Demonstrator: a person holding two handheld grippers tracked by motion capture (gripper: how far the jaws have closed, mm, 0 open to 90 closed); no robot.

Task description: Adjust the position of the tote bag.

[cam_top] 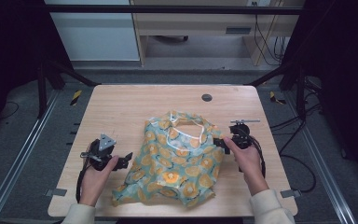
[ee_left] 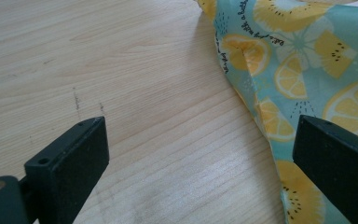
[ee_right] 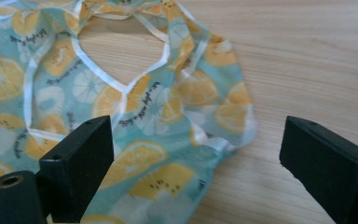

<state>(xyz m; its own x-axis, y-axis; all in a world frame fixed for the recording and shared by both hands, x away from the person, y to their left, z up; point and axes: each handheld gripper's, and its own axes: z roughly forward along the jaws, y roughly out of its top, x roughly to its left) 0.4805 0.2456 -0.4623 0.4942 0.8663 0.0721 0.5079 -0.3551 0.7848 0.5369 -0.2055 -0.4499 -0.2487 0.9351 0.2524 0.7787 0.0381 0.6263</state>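
We see a pale wooden worktop [cam_top: 121,112] with a soft cloth bag [cam_top: 179,156] lying on it. The bag is light blue-green with yellow lemon slices all over it. It lies a bit crumpled near the middle of the worktop, reaching down toward 6 o'clock. Its white-edged handles [cam_top: 189,128] lie at the top of the bag, at 12 o'clock, with a hole between them where the wood shows through.

The left gripper [cam_top: 127,161] is at 9 o'clock from the bag, held in the person's left hand [cam_top: 97,175]. It sits just beside the bag's left edge. In the left gripper view its black fingers [ee_left: 70,163] are wide apart. The bag [ee_left: 303,70] lies near the finger on the right side of that view. We cannot tell if that finger touches the cloth. Bare wood lies between the two fingers, and nothing is held.

The right gripper [cam_top: 220,142] is at 3 o'clock from the bag, held in the person's right hand [cam_top: 248,161]. In the right gripper view its fingers [ee_right: 81,165] are wide apart too. The bag's corner [ee_right: 228,116] and part of a handle lie between them, but the fingers are not closed on the cloth.

A small dark round plug [cam_top: 206,97] sits in the worktop near the far edge, at 12 o'clock, well apart from the bag.
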